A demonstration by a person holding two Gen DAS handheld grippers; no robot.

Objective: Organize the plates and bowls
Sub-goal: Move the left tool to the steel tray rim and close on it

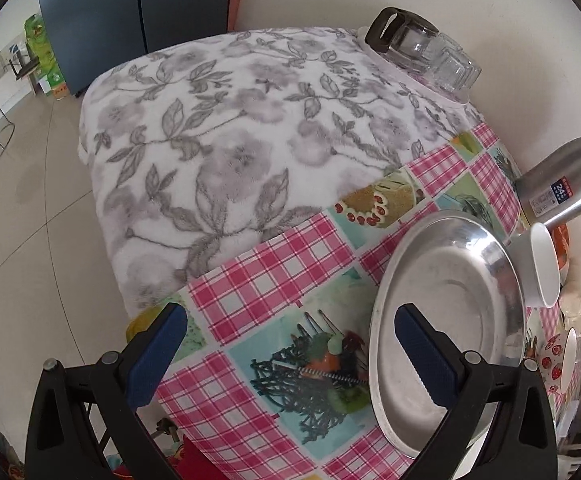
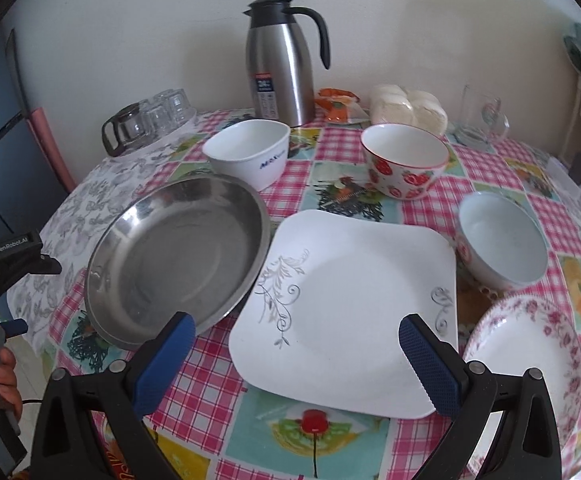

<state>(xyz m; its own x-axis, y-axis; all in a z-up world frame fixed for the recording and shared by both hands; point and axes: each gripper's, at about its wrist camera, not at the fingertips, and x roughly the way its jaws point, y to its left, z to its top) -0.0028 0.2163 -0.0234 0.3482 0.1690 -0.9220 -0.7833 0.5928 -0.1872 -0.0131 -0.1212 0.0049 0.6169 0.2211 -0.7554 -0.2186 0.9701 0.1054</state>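
Plates and bowls are sitting on a table (image 2: pixel 218 376) covered in a pink-checked cloth; the right wrist view is taking in the whole set: a steel plate (image 2: pixel 178 264) at the left, its rim touching a square white plate (image 2: pixel 350 312) in the middle, a rose-patterned plate (image 2: pixel 530 364) at the right edge, a white bowl (image 2: pixel 250 152) lettered "MAX…" in blue, a strawberry bowl (image 2: pixel 404 162) and a pale blue bowl (image 2: pixel 502 240) behind them; a steel flask (image 2: pixel 280 68) with a "24" label is standing at the back; the left wrist view is showing only the steel plate (image 1: pixel 446 316), the white bowl's edge (image 1: pixel 542 268), the flask (image 1: pixel 562 192) and a grey floral blanket (image 1: pixel 242 148) over the far side; the left gripper (image 1: pixel 290 344) is hovering with jaws apart, one finger over the steel plate; the right gripper (image 2: pixel 294 356) is hovering likewise apart above the square white plate; "GenRobot.AI" is reading on the left tool (image 2: pixel 10 256) at the right view's edge.
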